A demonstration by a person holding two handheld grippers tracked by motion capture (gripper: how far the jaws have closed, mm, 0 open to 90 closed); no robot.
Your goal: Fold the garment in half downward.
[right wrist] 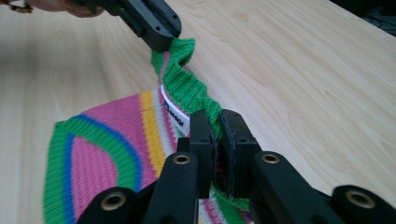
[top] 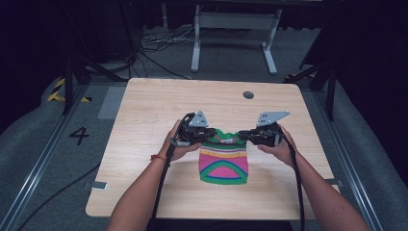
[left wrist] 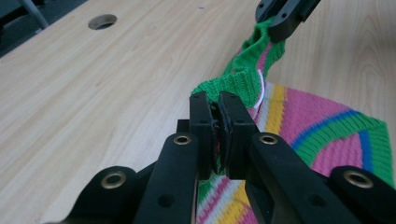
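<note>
Centrally on the pale wooden desk (top: 144,115) lies a striped knitted garment (top: 224,163), pink, yellow, blue and green, its lower part flat on the wood. Each hand-held gripper is clamped on the green ribbed top edge: the left hand-held gripper (top: 211,136) at one corner, the right hand-held gripper (top: 243,135) at the other, lifting that edge. A round cable hole (top: 248,95) sits near the far edge. Beyond are grey carpet, cables and a white frame. The right gripper view shows a white label (right wrist: 175,112) inside the neckline.
</note>
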